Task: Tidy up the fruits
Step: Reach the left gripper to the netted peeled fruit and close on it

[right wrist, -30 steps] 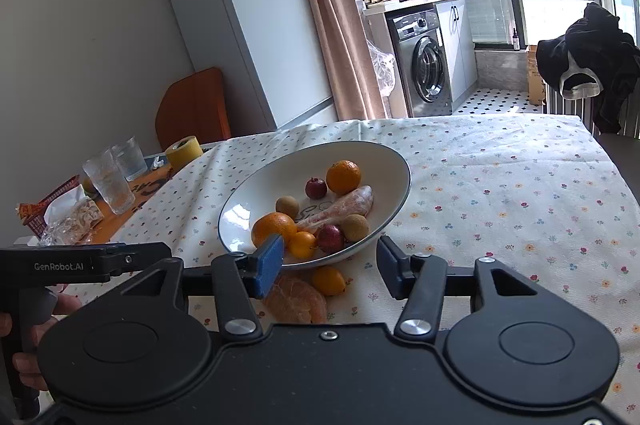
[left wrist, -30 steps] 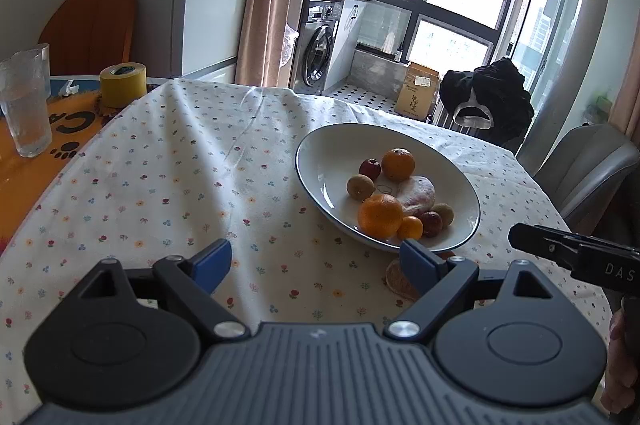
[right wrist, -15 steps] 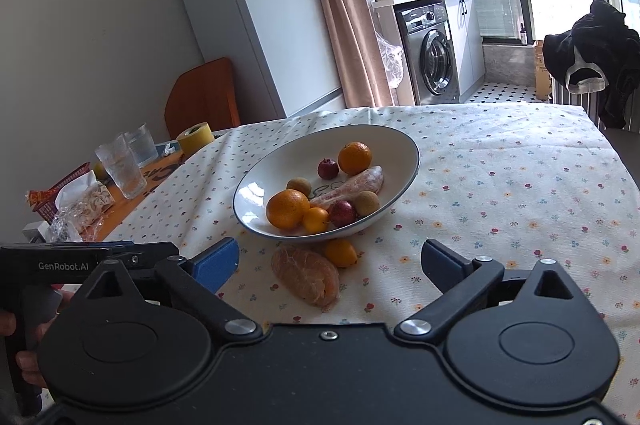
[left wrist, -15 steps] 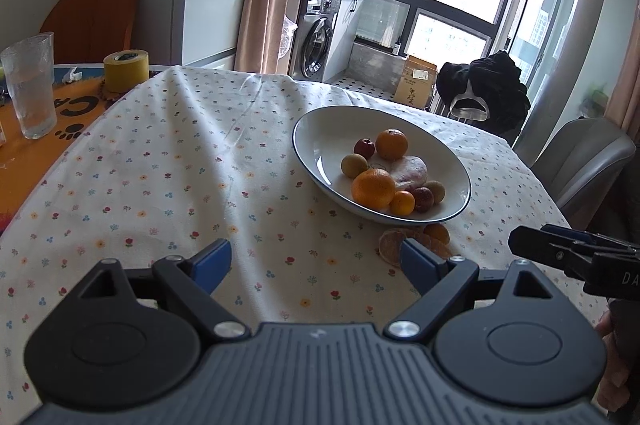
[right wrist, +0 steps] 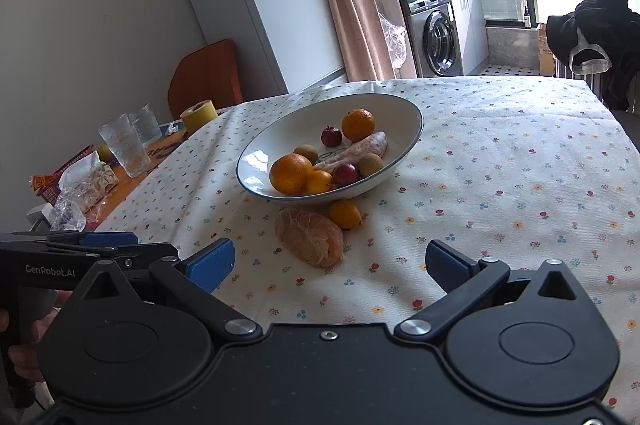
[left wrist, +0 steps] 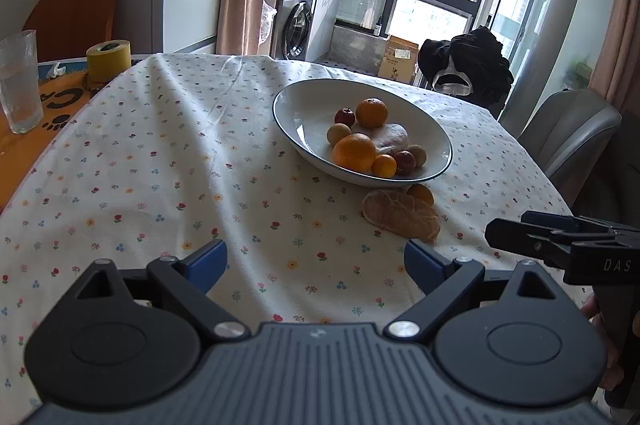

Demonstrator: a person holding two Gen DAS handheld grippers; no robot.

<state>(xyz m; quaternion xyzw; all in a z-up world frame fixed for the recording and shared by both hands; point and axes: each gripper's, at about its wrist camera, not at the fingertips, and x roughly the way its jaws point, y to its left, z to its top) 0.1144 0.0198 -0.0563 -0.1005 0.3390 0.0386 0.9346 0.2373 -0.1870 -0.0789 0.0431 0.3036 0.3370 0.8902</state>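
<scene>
Only the right wrist view shows the two glasses (right wrist: 128,145) and crinkled snack wrappers (right wrist: 80,189) at nine o'clock; only the left wrist view shows the grey chair (left wrist: 572,133) at three o'clock. Both show the white bowl (right wrist: 396,105) of fruit at twelve o'clock on the flowered tablecloth (right wrist: 520,185), with a peeled orange (right wrist: 310,237) and a small orange (right wrist: 345,214) lying on the cloth just outside its near rim. The right gripper (right wrist: 328,261) hangs low over the cloth, level, jaws spread wide and empty, the peeled orange just ahead between them. The left gripper (left wrist: 316,259) hovers likewise, wide apart, holding nothing.
</scene>
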